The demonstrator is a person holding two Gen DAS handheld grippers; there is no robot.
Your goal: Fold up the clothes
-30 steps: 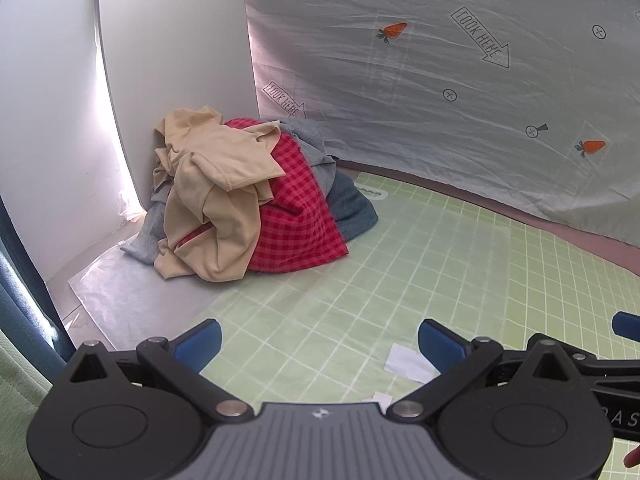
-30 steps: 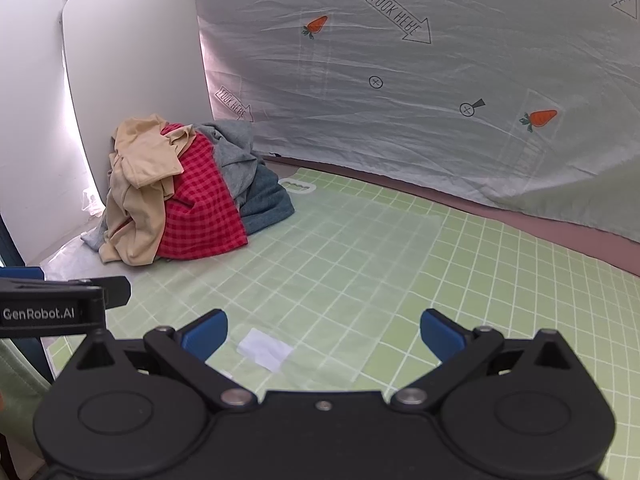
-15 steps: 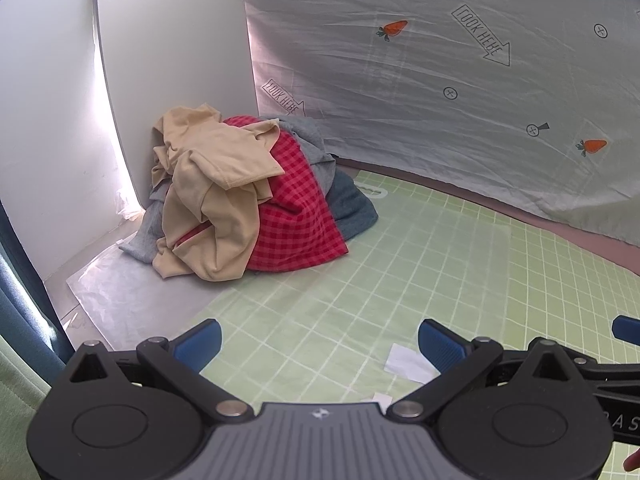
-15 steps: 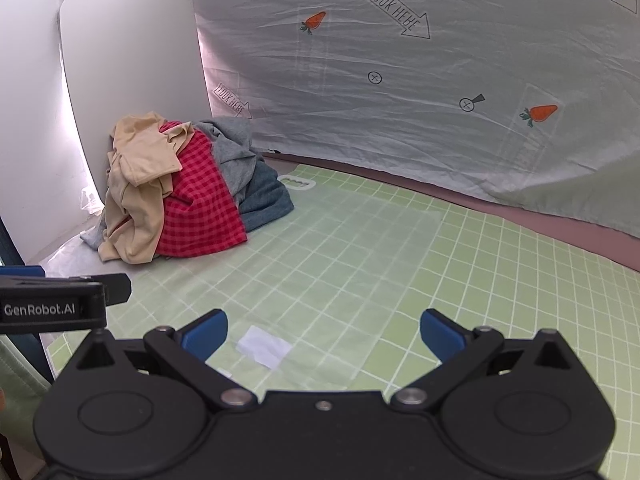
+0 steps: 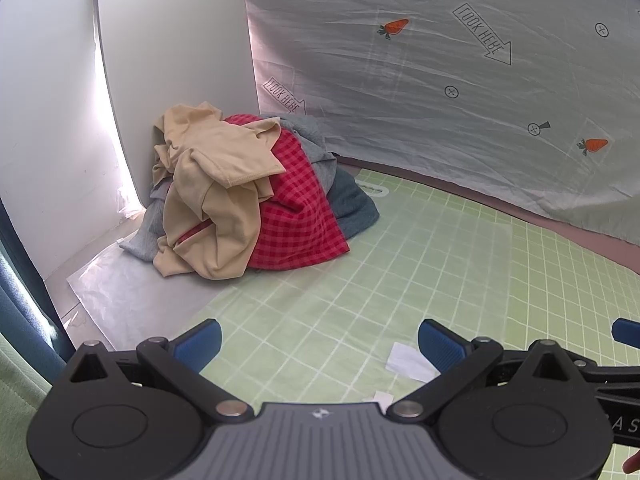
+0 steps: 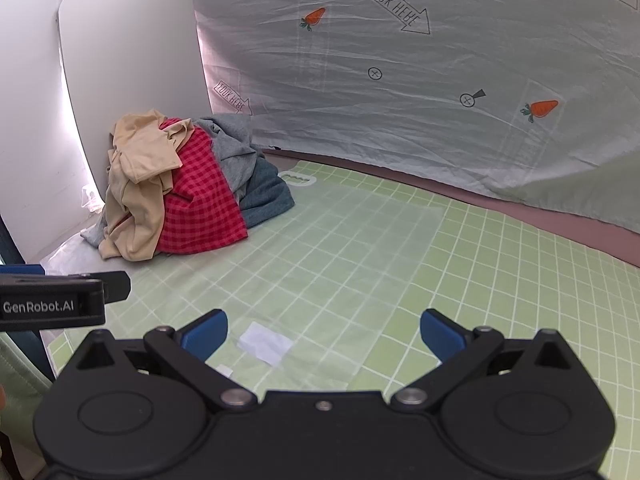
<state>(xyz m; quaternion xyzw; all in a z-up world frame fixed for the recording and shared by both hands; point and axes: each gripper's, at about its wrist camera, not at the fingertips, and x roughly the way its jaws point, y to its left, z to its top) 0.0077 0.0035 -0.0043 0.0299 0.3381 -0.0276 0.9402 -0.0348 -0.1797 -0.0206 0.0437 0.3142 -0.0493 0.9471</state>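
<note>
"GenRobot.AI" in white letters on the black side of the left gripper (image 6: 60, 300), seen from the right wrist view. "LOOK HERE" arrows, orange carrots and crossed circles printed on the wrinkled pale fabric backdrop (image 5: 440, 100).

Heap of crumpled clothes (image 5: 248, 200) sits on the far left corner of the pale green grid-lined mat (image 5: 360, 280), against the smooth white rounded panel (image 5: 172, 60). On top, a soft beige knit shirt (image 5: 216, 184); under it a red checked cloth (image 5: 296, 216) draping down toward the mat; behind, grey and blue-grey knit pieces (image 5: 348, 200). Heap is a rough mound, no clear long axis.

Left gripper (image 5: 318, 344) low over the mat's near edge, blue-tipped fingers spread wide, empty, well short of the heap. Right gripper (image 6: 324, 334) alike: fingers wide apart, nothing between. Small white paper scrap (image 6: 266, 342) flat on the mat near both grippers.
</note>
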